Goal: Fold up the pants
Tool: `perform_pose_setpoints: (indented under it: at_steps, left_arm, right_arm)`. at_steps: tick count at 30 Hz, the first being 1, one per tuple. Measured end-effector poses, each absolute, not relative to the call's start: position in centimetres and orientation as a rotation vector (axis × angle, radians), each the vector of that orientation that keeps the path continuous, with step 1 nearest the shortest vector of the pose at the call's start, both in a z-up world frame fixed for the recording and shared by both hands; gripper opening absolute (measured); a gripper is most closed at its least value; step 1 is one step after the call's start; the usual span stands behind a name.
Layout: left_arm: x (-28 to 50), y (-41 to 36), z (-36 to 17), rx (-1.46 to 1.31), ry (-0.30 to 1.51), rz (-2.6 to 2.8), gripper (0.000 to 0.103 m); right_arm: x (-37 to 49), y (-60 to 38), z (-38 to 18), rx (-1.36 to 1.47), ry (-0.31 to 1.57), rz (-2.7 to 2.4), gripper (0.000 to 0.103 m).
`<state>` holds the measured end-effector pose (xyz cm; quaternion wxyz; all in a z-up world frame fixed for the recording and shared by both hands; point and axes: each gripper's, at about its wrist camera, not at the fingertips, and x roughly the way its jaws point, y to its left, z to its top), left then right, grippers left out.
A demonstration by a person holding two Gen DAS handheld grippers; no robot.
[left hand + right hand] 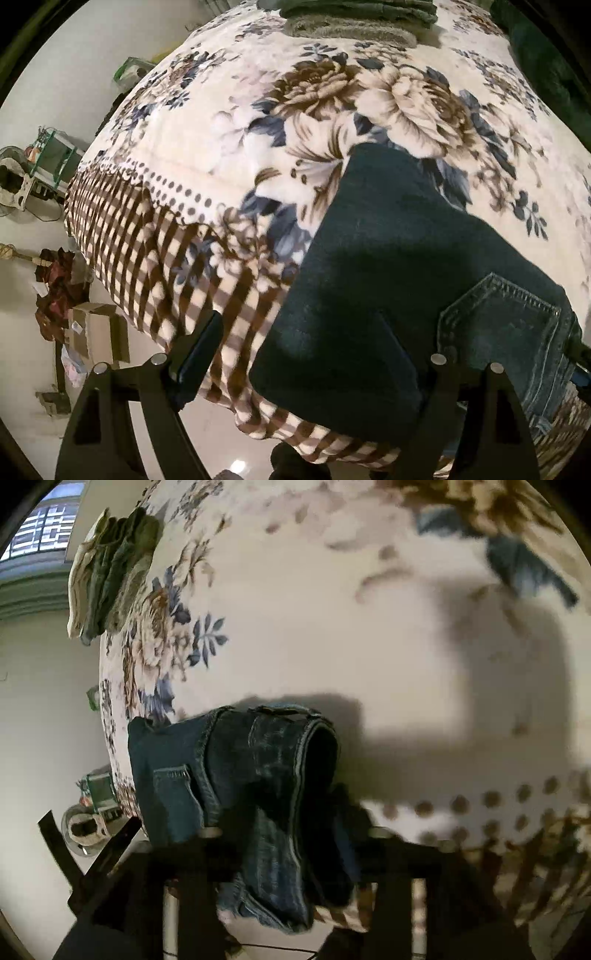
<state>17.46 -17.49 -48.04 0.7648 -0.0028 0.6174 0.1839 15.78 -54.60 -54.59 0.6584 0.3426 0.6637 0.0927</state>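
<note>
The dark blue jeans [388,280] lie near the front edge of a bed covered by a floral fleece blanket [229,122], already doubled into a thick bundle with a back pocket [502,325] facing up; the waistband end hangs a little over the checked border of the blanket. Denim like this is heavy and fairly stiff for cloth — it holds a crease, does not slide much on the plush fleece, and the layered seams at waistband and pocket give firm places to pinch; a grip on a single thin layer would likely let the rest sag. The left gripper [295,354] hovers over the bundle's near corner with its jaws spread wide and nothing pinched between them. The right gripper [291,834] sits at the folded waistband end, the denim bunched between its jaws, but that view is blurred and I cannot tell whether the pads actually press on it. A good hold for a next fold would be the thick folded edge on both sides. A stack of folded green clothes [114,568] rests at the far side of the bed. No brand, label or writing can be read anywhere.
</note>
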Motion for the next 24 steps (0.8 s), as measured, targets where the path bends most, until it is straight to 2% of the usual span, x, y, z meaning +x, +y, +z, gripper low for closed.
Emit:
perform_pose_setpoints:
  at_steps: [2,3,8,9,10,15,18,19,20,22,24]
  left_arm:
    - [17.3,-17.7,-48.3,0.01,1.343,0.4,0.082]
    - [17.2,-17.8,-48.4,0.011,1.342,0.395,0.082]
    - [17.2,-18.0,-48.9,0.013,1.348,0.386,0.082]
    - [17.2,-18.0,-48.9,0.011,1.347,0.383,0.082]
    - [17.2,-18.0,-49.0,0.008,1.346,0.376,0.082]
    - [17.4,-17.7,-48.6,0.015,1.338,0.357,0.082]
    - [17.9,-16.9,-48.3,-0.022,1.337,0.348,0.082]
    - [18.3,-16.7,-48.4,-0.03,1.341,0.34,0.082]
    - [19.1,-16.4,-48.5,-0.024,1.34,0.337,0.082]
    - [21.1,-15.8,-48.7,-0.026,1.337,0.329,0.082]
    - [23.0,-15.2,-49.1,-0.039,1.344,0.324,0.082]
  right_arm:
    - [15.1,-54.9,-54.0,0.805,1.494,0.234,0.067]
    - [14.6,-54.8,-54.1,0.824,1.506,0.25,0.068]
    - [13.5,-52.8,-56.3,0.877,1.609,0.293,0.067]
    - [13.2,-52.5,-56.8,0.887,1.611,0.295,0.059]
    - [12.6,-52.5,-57.1,0.849,1.602,0.258,0.025]
    - [12.5,-53.4,-59.1,0.845,1.642,0.22,0.022]
    - [13.5,-53.3,-56.3,0.785,1.612,0.267,0.034]
    - [14.0,-53.8,-54.7,0.776,1.562,0.259,0.042]
    - [14.3,-54.4,-54.0,0.784,1.527,0.245,0.056]
    - [15.3,-55.5,-53.4,0.843,1.462,0.214,0.073]
    - [16.6,-55.9,-55.1,0.935,1.49,0.192,0.074]
